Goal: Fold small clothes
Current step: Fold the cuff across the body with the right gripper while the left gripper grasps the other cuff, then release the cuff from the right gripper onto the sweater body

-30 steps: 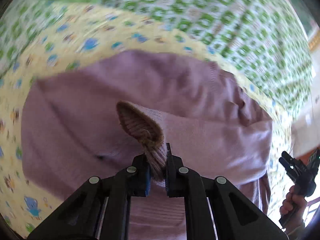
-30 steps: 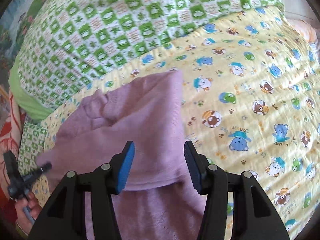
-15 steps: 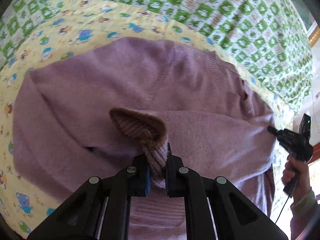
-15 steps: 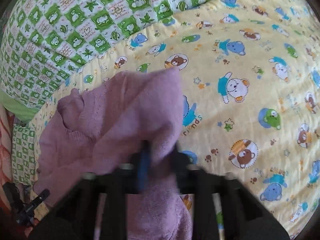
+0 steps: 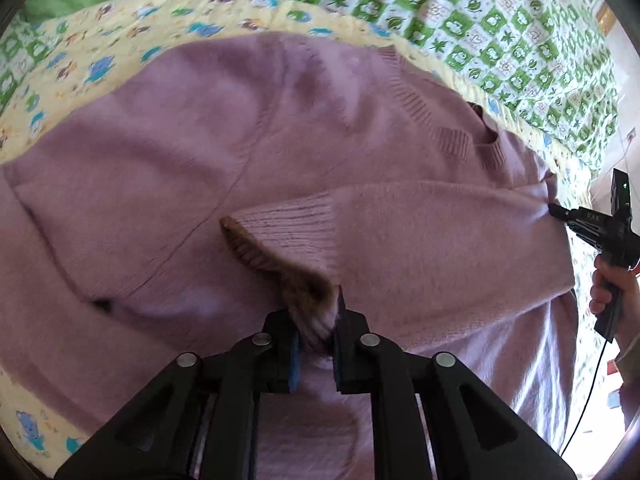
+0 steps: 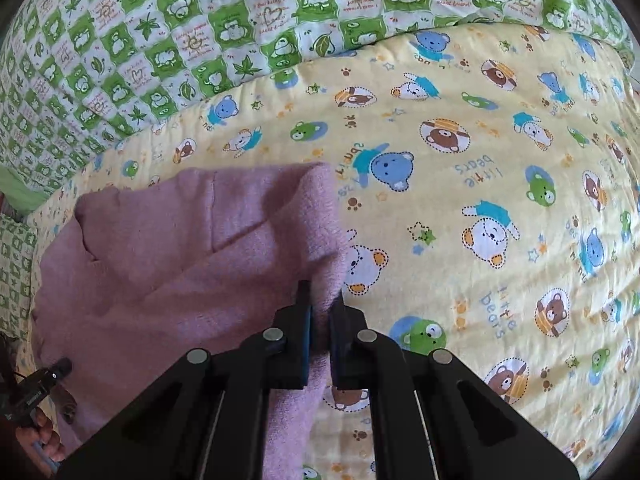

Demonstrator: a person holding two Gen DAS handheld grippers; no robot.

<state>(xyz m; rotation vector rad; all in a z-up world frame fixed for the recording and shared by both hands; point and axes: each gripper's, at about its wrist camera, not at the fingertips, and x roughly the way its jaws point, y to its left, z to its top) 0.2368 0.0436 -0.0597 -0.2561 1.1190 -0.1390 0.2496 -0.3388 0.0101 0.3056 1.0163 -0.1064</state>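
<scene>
Jaws of left gripper clamped on sweater cuff, right gripper pinching sweater edge (both low over bedspread)

The left gripper sits low at the near edge of its own view, its 2 jaws pinched together on a ribbed cuff. The right gripper sits the same way in its view, jaws clamped on a fold of knit. From the left wrist view the right gripper shows at the far right, held in the person's right hand, fingers curled round the handle.
</scene>
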